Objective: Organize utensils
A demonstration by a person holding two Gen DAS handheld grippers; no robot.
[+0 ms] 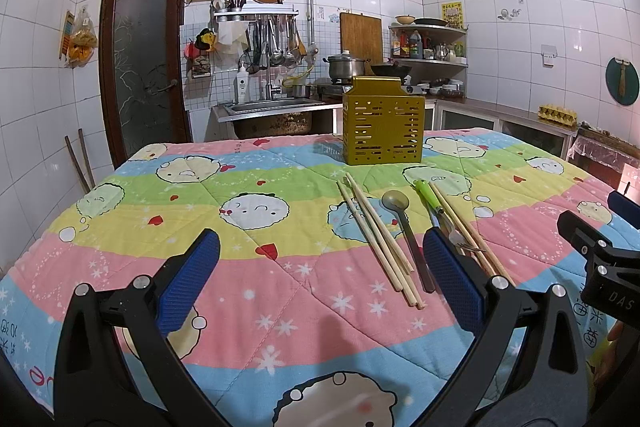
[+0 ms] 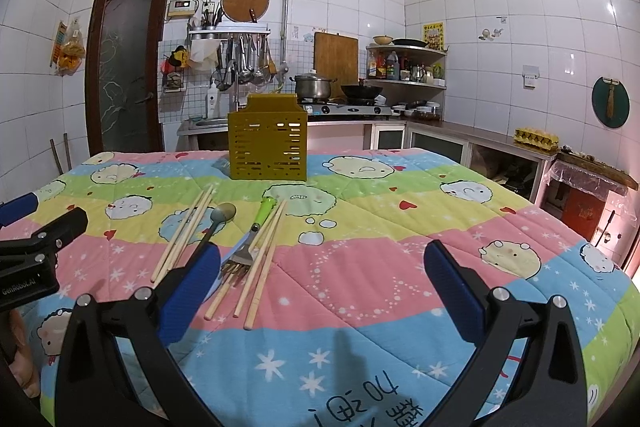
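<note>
Both grippers, left (image 1: 320, 267) and right (image 2: 320, 275), gape empty; spoon (image 2: 218, 223) (beyond right's left jaw): pinch mid-handle, then holder (image 2: 267, 143).

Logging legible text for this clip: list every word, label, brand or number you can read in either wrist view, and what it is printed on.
"DAS": on the right gripper body, cut off at the picture's edge.
"GenRobot.AI": on the left gripper body.
Dark handwritten-style characters on the quilt: seen upside down, not readable.
Yellow wall poster: too small.
Sauce bottle labels: too small.
Yellow utensil holder: no text.
</note>
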